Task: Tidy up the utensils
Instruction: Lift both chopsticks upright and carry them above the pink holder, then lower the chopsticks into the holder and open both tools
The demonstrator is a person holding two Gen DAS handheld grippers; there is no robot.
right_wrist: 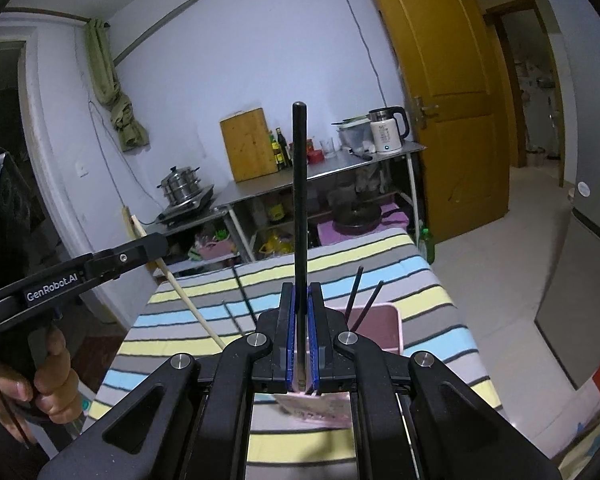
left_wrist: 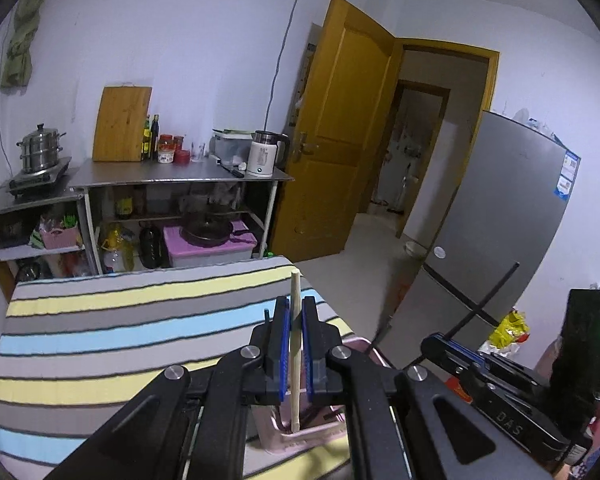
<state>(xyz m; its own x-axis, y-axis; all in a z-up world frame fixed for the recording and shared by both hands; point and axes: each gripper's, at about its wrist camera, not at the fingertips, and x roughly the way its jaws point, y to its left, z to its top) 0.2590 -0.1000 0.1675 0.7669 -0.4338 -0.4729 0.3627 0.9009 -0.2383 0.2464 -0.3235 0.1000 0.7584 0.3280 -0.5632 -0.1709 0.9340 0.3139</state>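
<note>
My left gripper (left_wrist: 296, 312) is shut on a pale wooden chopstick (left_wrist: 295, 304), held upright with its lower end at the pink utensil basket (left_wrist: 300, 436). My right gripper (right_wrist: 301, 300) is shut on a black chopstick (right_wrist: 300, 200), upright above the same pink basket (right_wrist: 384, 324). Two dark chopsticks (right_wrist: 364, 300) lean inside the basket. Two more dark chopsticks (right_wrist: 242, 296) lie on the striped tablecloth (right_wrist: 204, 320). In the left wrist view the right gripper (left_wrist: 460, 350) shows at the right with its black chopstick (left_wrist: 484, 304). In the right wrist view the left gripper (right_wrist: 156, 246) shows with the wooden chopstick (right_wrist: 192, 304).
The striped table (left_wrist: 120, 340) stands before metal shelves (left_wrist: 180, 176) with a kettle (left_wrist: 262, 154), cutting board and steamer pot. A grey fridge (left_wrist: 500, 232) stands at the right. A yellow door (left_wrist: 340, 128) is open to a hallway.
</note>
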